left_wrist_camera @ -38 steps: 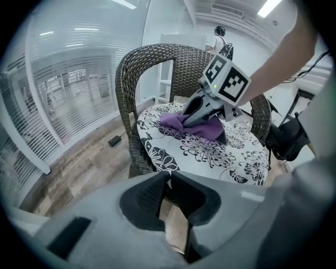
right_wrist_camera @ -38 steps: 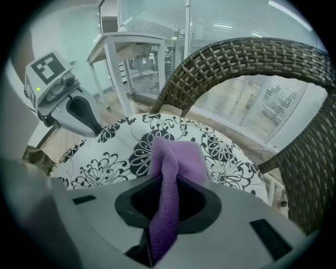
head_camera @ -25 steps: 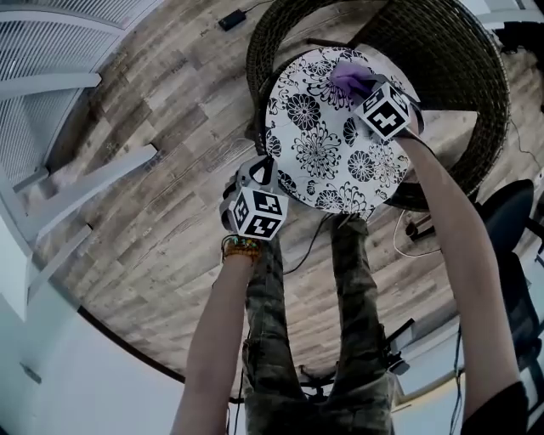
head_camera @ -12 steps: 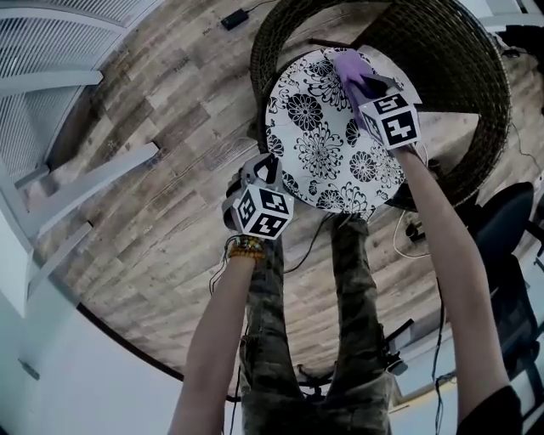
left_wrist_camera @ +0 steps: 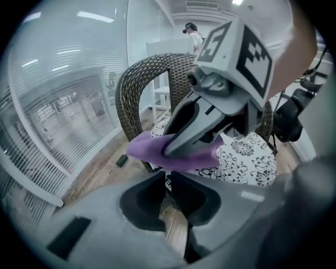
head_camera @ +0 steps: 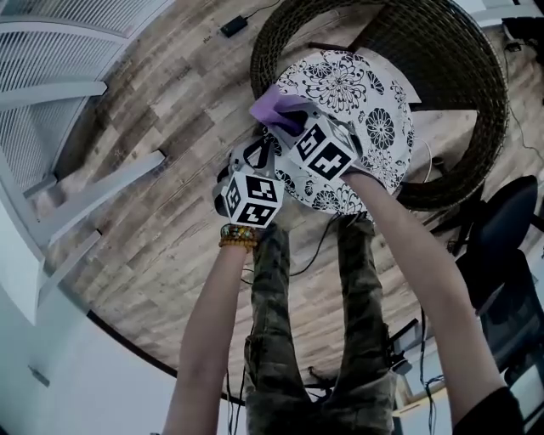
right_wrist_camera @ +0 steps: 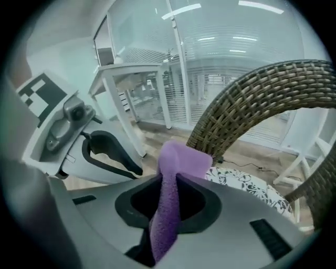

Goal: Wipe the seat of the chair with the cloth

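Observation:
A wicker chair (head_camera: pixel 459 76) carries a round seat cushion (head_camera: pixel 374 102) in a black-and-white flower print. My right gripper (head_camera: pixel 287 127) is shut on a purple cloth (head_camera: pixel 274 109) at the seat's near-left edge; the cloth runs up between its jaws (right_wrist_camera: pixel 169 181) and flops over the tips. Just below it, off the seat's edge, hangs my left gripper (head_camera: pixel 255 157). Its jaws stand almost together with nothing between them (left_wrist_camera: pixel 168 184). The left gripper view shows the right gripper (left_wrist_camera: pixel 181 142) pressing the cloth (left_wrist_camera: pixel 152 152) down by the cushion (left_wrist_camera: pixel 247 157).
White frame legs (head_camera: pixel 93 191) stand on the wood floor at left. A black adapter (head_camera: pixel 231 25) lies near the chair's back. A dark office chair (head_camera: pixel 510 229) and cables (head_camera: pixel 416 170) are at right. My legs (head_camera: pixel 272 323) stand before the chair. A person (left_wrist_camera: pixel 193 32) stands far behind.
The right gripper has dragged the cloth across the seat from its far right part to the near-left edge, close to the left gripper. The left gripper has barely moved.

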`<state>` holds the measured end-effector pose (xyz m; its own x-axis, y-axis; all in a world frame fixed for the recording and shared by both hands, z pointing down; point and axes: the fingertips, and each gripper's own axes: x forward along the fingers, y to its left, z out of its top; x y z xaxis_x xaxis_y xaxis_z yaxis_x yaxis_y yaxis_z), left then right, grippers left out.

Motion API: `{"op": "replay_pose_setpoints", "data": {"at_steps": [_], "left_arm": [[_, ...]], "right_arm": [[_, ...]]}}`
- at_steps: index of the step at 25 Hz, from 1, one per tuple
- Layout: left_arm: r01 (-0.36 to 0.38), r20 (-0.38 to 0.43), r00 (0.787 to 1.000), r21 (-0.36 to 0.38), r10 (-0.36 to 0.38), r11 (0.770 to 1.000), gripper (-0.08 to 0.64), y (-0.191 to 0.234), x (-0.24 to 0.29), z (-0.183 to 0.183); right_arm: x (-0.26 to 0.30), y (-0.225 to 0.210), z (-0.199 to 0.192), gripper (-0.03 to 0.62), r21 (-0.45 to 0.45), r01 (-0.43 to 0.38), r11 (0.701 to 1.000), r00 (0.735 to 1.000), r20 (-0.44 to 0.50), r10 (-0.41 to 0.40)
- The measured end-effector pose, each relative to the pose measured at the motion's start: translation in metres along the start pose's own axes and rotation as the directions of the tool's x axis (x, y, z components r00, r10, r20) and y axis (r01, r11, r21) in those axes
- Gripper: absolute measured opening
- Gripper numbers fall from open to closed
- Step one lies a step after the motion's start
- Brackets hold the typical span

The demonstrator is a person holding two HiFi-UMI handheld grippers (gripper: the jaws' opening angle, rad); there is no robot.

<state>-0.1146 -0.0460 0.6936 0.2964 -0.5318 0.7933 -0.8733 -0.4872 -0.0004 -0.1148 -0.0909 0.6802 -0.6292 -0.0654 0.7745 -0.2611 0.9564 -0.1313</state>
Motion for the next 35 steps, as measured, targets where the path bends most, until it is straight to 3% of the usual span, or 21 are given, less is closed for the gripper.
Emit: {"op": "replay_pose_setpoints", "data": {"at_steps": [5, 8, 10, 15, 21, 29, 35], "left_arm": [[0.055, -0.139, 0.988, -0.038, -0.06, 0.998, 0.034, -0.017, 0.031, -0.025], [0.056, -0.178, 0.983, 0.012, -0.053, 0.998, 0.028, -0.015, 0.029, -0.03], [0.069, -0.186, 0.981, 0.035, -0.061, 0.997, 0.028, -0.017, 0.03, -0.028], [0.08, -0.172, 0.982, -0.007, -0.08, 0.997, 0.026, -0.017, 0.032, -0.027], [0.076, -0.157, 0.984, -0.03, -0.08, 0.997, 0.026, -0.017, 0.031, -0.029], [0.095, -0.163, 0.982, -0.025, -0.098, 0.995, 0.026, -0.015, 0.031, -0.029], [0.084, -0.158, 0.983, -0.043, -0.09, 0.996, 0.026, -0.013, 0.031, -0.028]], "right_arm": [[0.029, 0.015, -0.014, 0.064, -0.067, -0.02, 0.998, 0.997, -0.076, 0.015], [0.034, 0.014, -0.015, 0.064, -0.119, -0.018, 0.993, 0.997, -0.083, 0.008], [0.032, 0.002, -0.019, 0.064, -0.142, -0.019, 0.99, 0.996, -0.087, 0.007], [0.025, -0.037, -0.033, 0.069, -0.153, 0.0, 0.988, 0.991, -0.13, -0.02], [0.006, -0.094, -0.057, 0.067, -0.138, 0.12, 0.983, 0.972, -0.187, -0.145], [-0.035, -0.171, -0.098, 0.067, -0.202, 0.248, 0.947, 0.898, -0.318, -0.303], [-0.077, -0.215, -0.131, 0.067, -0.216, 0.339, 0.916, 0.822, -0.405, -0.4]]}}
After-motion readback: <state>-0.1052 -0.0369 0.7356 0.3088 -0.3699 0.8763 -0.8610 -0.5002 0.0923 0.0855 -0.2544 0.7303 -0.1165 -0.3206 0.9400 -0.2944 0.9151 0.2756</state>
